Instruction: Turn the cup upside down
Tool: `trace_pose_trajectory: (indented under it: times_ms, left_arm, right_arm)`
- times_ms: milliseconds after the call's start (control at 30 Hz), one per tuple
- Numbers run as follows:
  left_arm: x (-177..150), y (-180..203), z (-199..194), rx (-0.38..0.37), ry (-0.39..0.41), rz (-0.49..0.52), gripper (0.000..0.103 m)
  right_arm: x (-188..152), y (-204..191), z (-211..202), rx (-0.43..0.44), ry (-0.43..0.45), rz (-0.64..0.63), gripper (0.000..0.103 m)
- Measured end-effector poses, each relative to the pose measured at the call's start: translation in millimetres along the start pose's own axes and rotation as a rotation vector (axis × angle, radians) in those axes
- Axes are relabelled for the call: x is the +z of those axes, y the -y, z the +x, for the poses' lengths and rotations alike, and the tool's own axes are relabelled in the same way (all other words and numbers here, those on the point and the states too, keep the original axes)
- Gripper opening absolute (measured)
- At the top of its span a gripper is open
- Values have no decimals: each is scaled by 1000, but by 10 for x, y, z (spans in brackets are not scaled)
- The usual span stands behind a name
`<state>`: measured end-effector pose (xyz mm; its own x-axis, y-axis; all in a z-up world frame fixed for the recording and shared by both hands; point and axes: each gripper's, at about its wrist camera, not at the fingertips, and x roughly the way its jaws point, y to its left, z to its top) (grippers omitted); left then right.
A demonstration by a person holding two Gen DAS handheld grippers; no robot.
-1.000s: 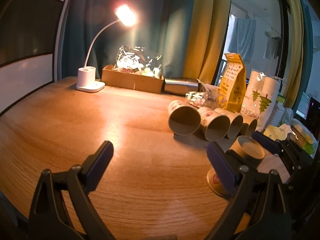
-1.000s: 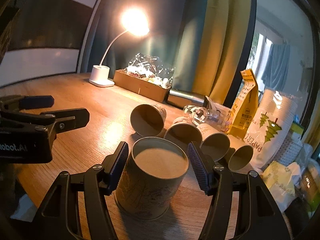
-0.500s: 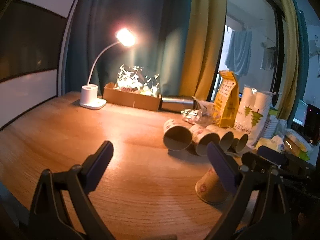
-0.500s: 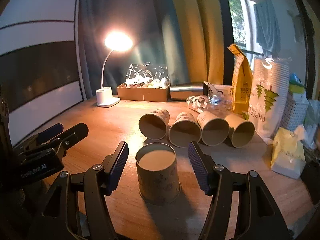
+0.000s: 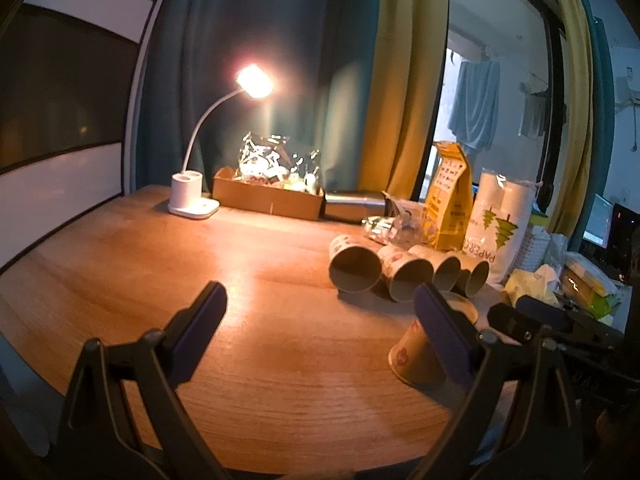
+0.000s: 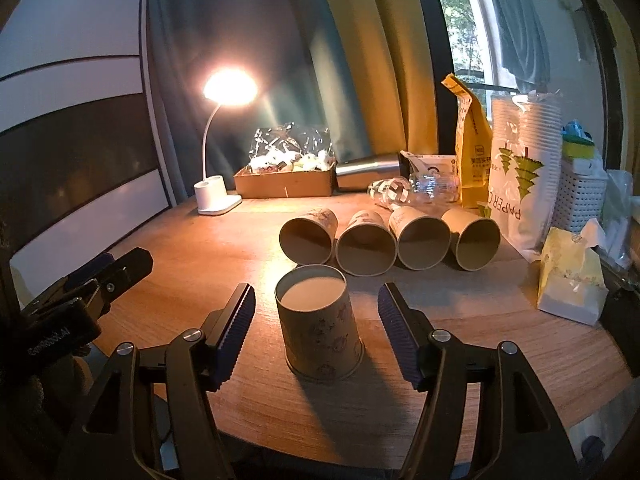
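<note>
Both grippers are spread wide and grasp nothing: the right gripper (image 6: pixel 316 334) hovers low over the table (image 6: pixel 224 256), and the left gripper (image 5: pixel 320 330) hangs over bare wood, its housing at the left edge of the right view bearing small white lettering too blurred to read surely. Readable writing is scarce: the white cup sleeve (image 6: pixel 520 176) with green trees reads "PAPER C…", cut off at the fold; the yellow bag (image 6: pixel 472 152) carries print too small to make out. The cup (image 6: pixel 318 324) stands upside down on the table, flat base up and rim on the wood, just beyond the right gripper's pads (image 6: pixel 238 332) and centred between them, touching neither. Behind it four cups (image 6: pixel 390 240) lie on their sides in a row, mouths toward the camera. In the left view the cup (image 5: pixel 416 356) sits partly hidden behind the right-hand finger. Compared with a second ago, when the fingers flanked the cup closely, the right gripper has drawn back, leaving the cup free.
</note>
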<state>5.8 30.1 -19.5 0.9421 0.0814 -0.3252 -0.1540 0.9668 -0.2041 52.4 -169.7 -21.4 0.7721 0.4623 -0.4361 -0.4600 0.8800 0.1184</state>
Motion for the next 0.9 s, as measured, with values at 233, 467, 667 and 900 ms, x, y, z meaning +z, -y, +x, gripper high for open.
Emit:
trace_pose_trajectory:
  times_ms: [233,467,667,900]
  left_arm:
    - [-19,-62,66,7,-14,-13,96]
    - [-32,-46,43,2,-15,-12,96]
    - [-21,-8,25,-2,-7,0,96]
    - [-16,15,43,-4,-10,6,96]
  right_arm:
    - [-17,0,86,4,-15,6,67]
    - [-29,-11,76,5,-13,5,67]
    - [-35,-6,63,6,-11,5,67]
    - [-42,-4,58,4,-10,8,67]
